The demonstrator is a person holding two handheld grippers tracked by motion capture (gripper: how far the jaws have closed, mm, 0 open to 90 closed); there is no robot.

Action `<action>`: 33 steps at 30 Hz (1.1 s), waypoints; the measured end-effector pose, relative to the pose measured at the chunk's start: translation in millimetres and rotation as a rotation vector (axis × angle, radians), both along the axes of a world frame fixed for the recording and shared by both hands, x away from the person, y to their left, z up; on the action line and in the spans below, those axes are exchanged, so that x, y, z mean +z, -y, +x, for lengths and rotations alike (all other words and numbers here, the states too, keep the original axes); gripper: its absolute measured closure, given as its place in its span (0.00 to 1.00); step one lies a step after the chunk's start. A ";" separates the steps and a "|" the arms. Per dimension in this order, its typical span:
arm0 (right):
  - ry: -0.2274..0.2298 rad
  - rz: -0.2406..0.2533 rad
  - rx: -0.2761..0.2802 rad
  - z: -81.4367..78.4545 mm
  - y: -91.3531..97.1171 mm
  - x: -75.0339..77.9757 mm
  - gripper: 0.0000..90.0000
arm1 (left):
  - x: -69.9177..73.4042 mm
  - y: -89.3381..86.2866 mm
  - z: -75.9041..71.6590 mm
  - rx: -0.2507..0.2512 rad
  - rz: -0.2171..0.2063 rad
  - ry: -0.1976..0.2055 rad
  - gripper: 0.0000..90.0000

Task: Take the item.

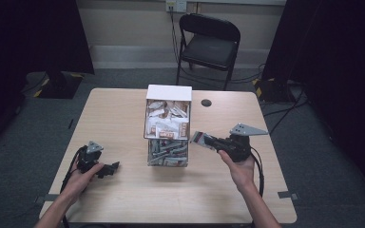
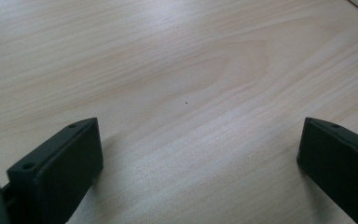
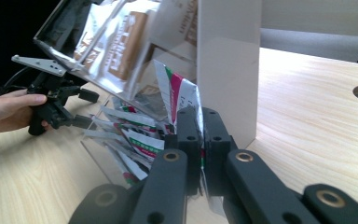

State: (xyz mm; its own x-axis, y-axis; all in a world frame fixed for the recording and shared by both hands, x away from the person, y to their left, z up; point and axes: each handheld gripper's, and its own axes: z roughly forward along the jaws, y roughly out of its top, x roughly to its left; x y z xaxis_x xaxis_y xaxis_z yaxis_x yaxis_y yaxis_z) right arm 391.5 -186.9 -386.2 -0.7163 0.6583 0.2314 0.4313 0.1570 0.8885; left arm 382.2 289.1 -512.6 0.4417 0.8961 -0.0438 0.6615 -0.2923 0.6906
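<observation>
A clear two-tier dispenser box (image 1: 168, 92) with a white back stands mid-table. Its upper bin holds brown-and-white sachets (image 1: 167, 121); its lower bin holds slim striped packets (image 1: 168, 153). My right gripper (image 1: 210, 141) hovers just right of the box, shut on a white packet with red and green stripes (image 1: 198, 137). In the right gripper view that packet (image 3: 175, 91) sticks up from the closed jaws (image 3: 200, 121) beside the box's white side panel (image 3: 228, 70). My left gripper (image 1: 112, 167) rests low at the table's left front, open over bare wood (image 2: 200, 140).
A round cable hole (image 1: 206, 102) sits in the tabletop right of the box. A black folding chair (image 1: 209, 42) stands beyond the far edge. Dark stands flank the table. Bare wood lies left and front of the box.
</observation>
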 end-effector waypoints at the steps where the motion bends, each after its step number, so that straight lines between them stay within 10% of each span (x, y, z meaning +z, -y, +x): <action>1: -0.005 -0.008 -0.006 3.2 0.9 -1.1 0.98 | 0.0 0.0 0.0 0.000 0.000 0.000 0.00; 33: -0.161 -0.107 -0.062 32.5 1.1 -67.1 0.98 | 0.0 0.0 0.0 0.000 0.000 0.000 0.00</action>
